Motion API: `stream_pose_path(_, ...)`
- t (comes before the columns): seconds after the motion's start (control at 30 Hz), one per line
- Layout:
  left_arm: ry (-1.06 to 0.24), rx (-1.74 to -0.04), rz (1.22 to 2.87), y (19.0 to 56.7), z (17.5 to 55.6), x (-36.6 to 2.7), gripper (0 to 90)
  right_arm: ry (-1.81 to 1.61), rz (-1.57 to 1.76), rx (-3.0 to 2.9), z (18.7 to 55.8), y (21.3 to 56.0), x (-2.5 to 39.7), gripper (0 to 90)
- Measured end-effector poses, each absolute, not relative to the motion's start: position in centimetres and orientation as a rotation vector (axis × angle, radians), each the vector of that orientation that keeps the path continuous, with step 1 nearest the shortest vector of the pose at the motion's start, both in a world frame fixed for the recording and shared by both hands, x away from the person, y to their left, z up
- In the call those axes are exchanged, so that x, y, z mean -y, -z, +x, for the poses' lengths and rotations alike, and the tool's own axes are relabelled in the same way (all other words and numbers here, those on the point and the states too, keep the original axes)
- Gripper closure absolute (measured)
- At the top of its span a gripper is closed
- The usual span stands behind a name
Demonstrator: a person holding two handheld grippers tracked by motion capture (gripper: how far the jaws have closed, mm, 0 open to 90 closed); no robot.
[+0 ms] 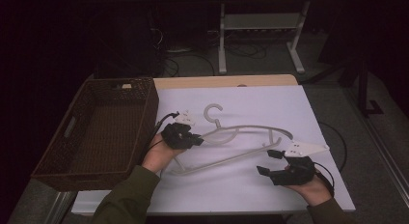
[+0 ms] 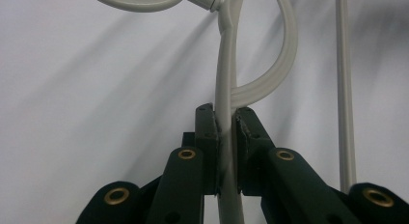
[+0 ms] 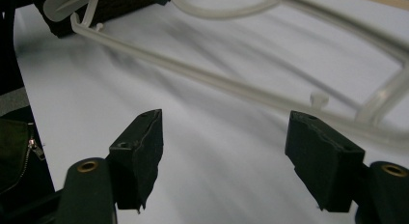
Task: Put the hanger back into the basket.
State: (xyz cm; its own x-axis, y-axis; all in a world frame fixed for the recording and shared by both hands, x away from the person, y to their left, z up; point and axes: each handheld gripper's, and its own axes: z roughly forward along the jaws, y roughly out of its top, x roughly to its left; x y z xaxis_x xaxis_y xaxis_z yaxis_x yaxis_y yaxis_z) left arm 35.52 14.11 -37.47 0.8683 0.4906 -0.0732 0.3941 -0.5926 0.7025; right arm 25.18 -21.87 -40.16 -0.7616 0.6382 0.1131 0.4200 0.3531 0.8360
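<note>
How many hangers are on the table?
1. The hanger lies on the white table, right of the basket; the left gripper clamps its arm, and the right gripper is open beside it.

room dim | grey floor | white-framed table behind | cables on floor

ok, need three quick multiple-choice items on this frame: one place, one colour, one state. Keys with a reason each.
1. The dark woven wicker basket sits at the table's
A. left edge
B. right edge
C. middle

2. The plastic clothes hanger is
A. red
B. pale grey-white
C. black

3. The right gripper has its jaws
A. shut on the hanger
B. open
C. shut on nothing

Key: 1 A, high view shows it left of the hanger. 2 B, pale against the white sheet. 3 B, wide gap between jaws; the left gripper clamps the hanger.
</note>
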Motion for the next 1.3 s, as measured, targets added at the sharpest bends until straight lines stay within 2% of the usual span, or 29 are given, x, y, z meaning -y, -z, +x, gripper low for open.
stream_pose_path(0.23,-0.211,-0.683,2.268,34.5,36.0,-15.2,82.2,-1.383,0.944,-2.367,25.2,40.1,22.2,28.2)
stream_pose_path(0.5,-0.253,-0.731,2.239,31.3,36.5,-16.9,82.2,-1.363,0.968,-2.354,25.5,40.3,22.2,22.6)
stream_pose_path(0.9,-0.331,-0.804,2.214,27.4,36.8,-21.2,82.2,-1.308,1.004,-2.311,25.8,40.6,22.1,1.2)
stream_pose_path(1.3,-0.405,-0.917,2.15,26.2,37.0,-26.8,82.2,-1.293,1.019,-2.306,25.9,40.9,22.1,0.7)
